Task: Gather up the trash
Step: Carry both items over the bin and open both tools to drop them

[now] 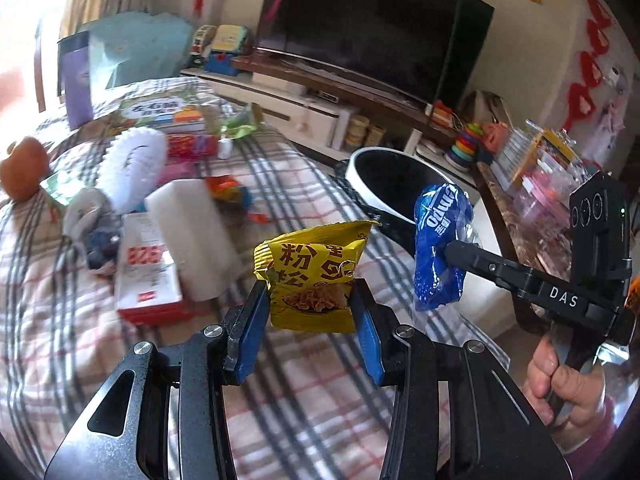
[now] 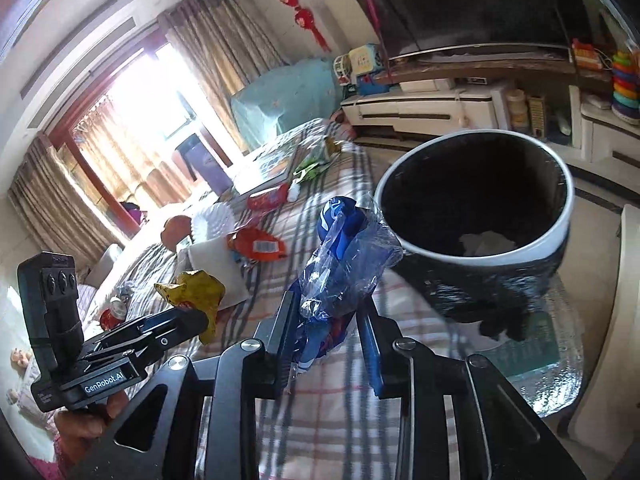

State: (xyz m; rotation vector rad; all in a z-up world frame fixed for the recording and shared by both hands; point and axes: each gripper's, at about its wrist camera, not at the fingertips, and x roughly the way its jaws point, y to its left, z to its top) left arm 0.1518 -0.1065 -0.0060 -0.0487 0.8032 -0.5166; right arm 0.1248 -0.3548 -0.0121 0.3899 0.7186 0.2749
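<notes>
Blue-padded jaws of the left gripper (image 1: 310, 304) are pinching a yellow snack packet (image 1: 316, 276) by its lower half, holding it upright above the plaid-covered tabletop (image 1: 304, 392). Just to its right, the right gripper (image 2: 330, 332) is gripping a crumpled blue wrapper (image 2: 344, 264) between its jaws, which are closing in on it; a hand (image 1: 568, 384) is gripping that tool's handle at the lower right of the left wrist view. Both pieces of trash are hanging in the air near each other, the blue one close to the white rim of a black-lined trash bin (image 2: 560, 176) that is standing just beside the tabletop's edge, with some pale scraps lying inside it. Farther back on the tabletop, a white foam block (image 1: 192, 232), a red-and-white box (image 1: 146, 272), an orange wrapper (image 2: 256, 244) and a white ruffled item (image 1: 132, 164) are lying scattered. A dark television (image 1: 372, 28) is standing behind on a low cabinet.
</notes>
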